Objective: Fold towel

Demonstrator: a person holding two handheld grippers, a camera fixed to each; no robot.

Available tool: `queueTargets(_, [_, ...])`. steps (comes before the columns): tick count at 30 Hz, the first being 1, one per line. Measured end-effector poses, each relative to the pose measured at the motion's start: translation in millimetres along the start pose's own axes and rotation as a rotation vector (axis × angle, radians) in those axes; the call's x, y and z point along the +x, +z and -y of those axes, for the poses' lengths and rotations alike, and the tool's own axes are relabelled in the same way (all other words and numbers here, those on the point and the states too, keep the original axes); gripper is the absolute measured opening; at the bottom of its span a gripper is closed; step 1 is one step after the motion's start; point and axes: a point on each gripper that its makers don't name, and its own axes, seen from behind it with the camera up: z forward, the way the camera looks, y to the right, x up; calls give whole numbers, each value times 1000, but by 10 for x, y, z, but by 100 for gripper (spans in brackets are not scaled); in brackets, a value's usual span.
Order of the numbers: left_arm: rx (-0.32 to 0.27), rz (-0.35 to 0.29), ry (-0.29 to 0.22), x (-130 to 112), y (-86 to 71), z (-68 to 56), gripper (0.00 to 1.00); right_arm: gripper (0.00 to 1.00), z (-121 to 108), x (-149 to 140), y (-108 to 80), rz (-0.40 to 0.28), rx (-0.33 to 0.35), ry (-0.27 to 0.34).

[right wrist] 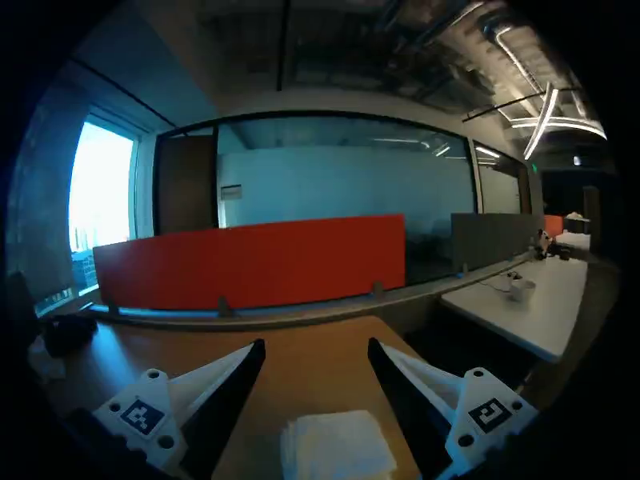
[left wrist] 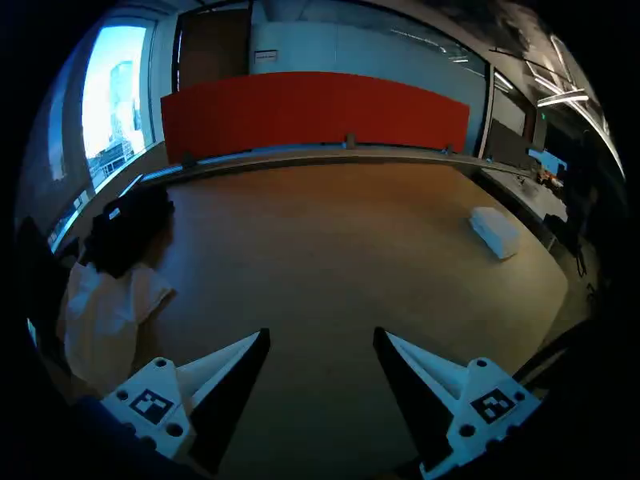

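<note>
Fingers on the left gripper [left wrist: 320, 332] are spread wide with nothing between them, just bare wooden table [left wrist: 336, 240]. Same on the right gripper [right wrist: 316, 344]: wide open, gripping nothing, but the white towel [right wrist: 336, 444] lies right below the gap, not touched by either finger as far as I can tell. It looks already stacked in layers. From the left gripper view I think it's the white bundle [left wrist: 494, 232] well off to the right, near the table edge. My worry: that edge is close, so a sloppy pinch could shove it off, and grabbing only the top layer would peel the stack open. Further out there's an orange divider [right wrist: 248, 260]. As for writing, only square coded markers [right wrist: 142, 416] on the grippers and a wall sign [right wrist: 230, 192] too small to read.
</note>
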Motion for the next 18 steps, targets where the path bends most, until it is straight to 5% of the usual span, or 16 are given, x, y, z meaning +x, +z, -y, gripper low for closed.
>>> queueTargets(6, [13,-23,-15,72,-1,57,96,99,241,190,-45,-55,52,-6])
queueTargets(18, [72,-154,-61,507,0,360,96,99,569,174,-64,-32,106,-27])
